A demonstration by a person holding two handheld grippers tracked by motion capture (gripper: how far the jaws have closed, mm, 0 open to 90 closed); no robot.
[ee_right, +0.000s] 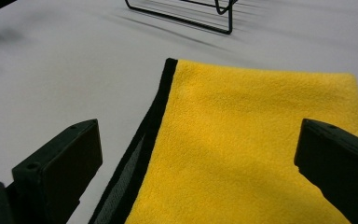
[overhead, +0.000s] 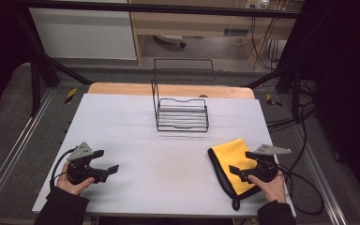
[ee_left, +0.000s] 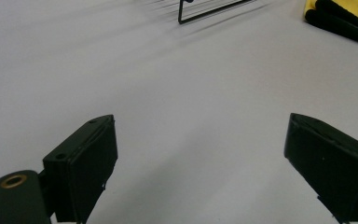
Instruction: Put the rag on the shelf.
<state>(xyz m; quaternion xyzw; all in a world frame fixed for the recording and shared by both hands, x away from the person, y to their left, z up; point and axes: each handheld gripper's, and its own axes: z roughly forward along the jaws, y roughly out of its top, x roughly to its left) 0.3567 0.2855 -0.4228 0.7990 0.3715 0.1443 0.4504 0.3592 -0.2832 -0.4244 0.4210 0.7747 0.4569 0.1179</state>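
The right tool (overhead: 244, 165) hangs wide open and empty over the yellow cloth (ee_right: 261, 140), which lies flat at the table's (overhead: 168, 154) right near corner. Soft, light and limp, it should pinch best at its black-trimmed edge. The left tool (overhead: 108, 161), equally wide, holds nothing.

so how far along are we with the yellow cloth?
Nothing looks done yet. The yellow fleece cloth with black edging lies folded flat on the table, away from the black wire rack. The right gripper hovers open over it; the left gripper is open above bare table. Grasping and everything after remain.
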